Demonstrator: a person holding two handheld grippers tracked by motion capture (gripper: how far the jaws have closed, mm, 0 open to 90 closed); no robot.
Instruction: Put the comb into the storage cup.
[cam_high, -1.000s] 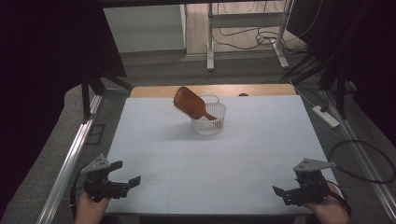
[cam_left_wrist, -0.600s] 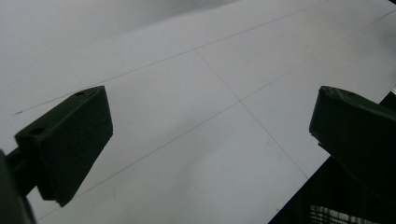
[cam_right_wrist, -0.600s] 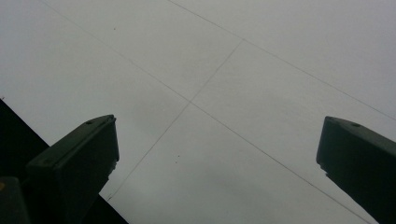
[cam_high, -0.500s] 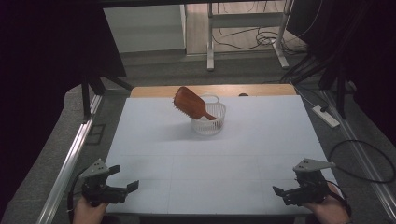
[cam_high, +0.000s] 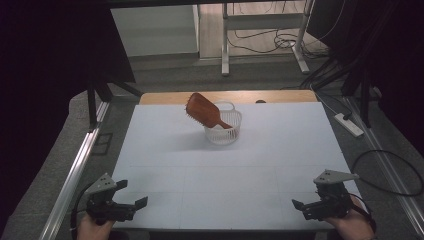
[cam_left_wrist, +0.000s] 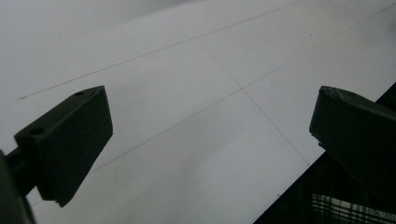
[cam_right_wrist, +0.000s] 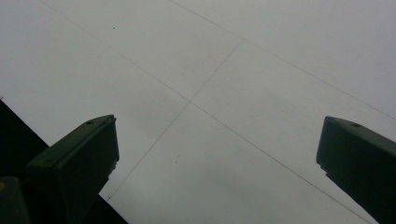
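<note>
We hold both grippers low at the near edge of the table, one by each near corner, and each has its fingers spread wide with nothing between them: the left gripper by the near left corner, the right gripper by the near right. In the two gripper views the black fingers and stand far apart over bare white table. The hairbrush lies well away from both, toward the far edge and about midway across it. Its handle end rests inside the small white basket, and its wide head sticks out over the rim, up and toward the far left. So its long axis runs on a slant from far left to near right. We judge both grippers about equally far from it, and the exposed head faces the left one's side.
</note>
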